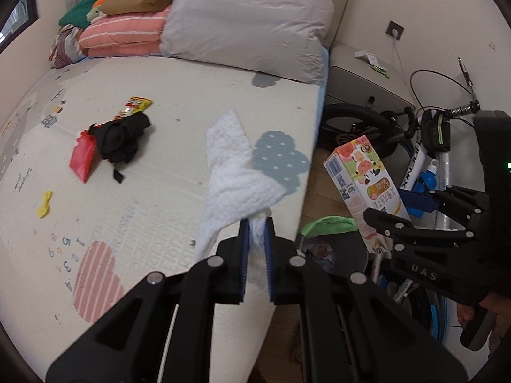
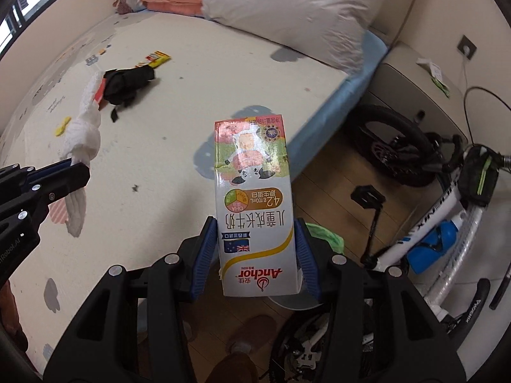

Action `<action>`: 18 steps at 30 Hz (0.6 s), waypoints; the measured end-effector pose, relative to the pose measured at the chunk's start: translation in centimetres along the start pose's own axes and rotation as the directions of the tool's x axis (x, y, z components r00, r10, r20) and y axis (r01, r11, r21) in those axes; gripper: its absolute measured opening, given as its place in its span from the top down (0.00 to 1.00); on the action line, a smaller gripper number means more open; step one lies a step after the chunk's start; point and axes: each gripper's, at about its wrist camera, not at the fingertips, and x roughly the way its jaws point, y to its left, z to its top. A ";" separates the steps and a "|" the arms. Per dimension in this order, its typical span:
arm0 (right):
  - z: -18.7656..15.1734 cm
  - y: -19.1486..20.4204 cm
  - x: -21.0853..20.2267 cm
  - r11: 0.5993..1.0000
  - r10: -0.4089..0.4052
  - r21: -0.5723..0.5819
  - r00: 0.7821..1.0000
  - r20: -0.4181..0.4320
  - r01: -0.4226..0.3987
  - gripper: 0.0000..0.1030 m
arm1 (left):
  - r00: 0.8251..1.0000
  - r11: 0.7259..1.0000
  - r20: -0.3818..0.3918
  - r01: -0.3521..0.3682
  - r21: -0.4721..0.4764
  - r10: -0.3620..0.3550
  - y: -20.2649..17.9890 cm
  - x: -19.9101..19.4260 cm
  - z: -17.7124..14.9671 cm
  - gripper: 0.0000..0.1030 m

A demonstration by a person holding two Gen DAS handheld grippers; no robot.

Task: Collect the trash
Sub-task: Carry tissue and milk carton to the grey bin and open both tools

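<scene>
My left gripper [image 1: 255,223] is shut on a crumpled white paper towel [image 1: 230,162] and holds it above the play mat [image 1: 153,198] near its right edge. My right gripper [image 2: 255,226] is shut on an upside-down Anchor milk carton [image 2: 252,204], held over the floor beside the mat. The carton [image 1: 364,178] and right gripper [image 1: 386,210] also show in the left wrist view, above a bin with a green liner [image 1: 329,225]. The towel [image 2: 83,134] and left gripper [image 2: 76,162] show at the left of the right wrist view.
On the mat lie a black cloth [image 1: 123,137], a red packet [image 1: 83,156], a yellow snack wrapper [image 1: 134,107] and a small yellow piece [image 1: 44,204]. Folded bedding and a large bagged pillow [image 1: 242,16] sit at the back. A bicycle [image 2: 447,198] stands on the wooden floor at right.
</scene>
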 end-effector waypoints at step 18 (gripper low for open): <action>-5.0 -9.7 2.0 0.993 -0.014 0.116 0.999 -0.039 0.019 0.40 | 0.994 0.988 -0.086 0.078 0.134 -0.066 -12.3 3.9 -0.6 0.90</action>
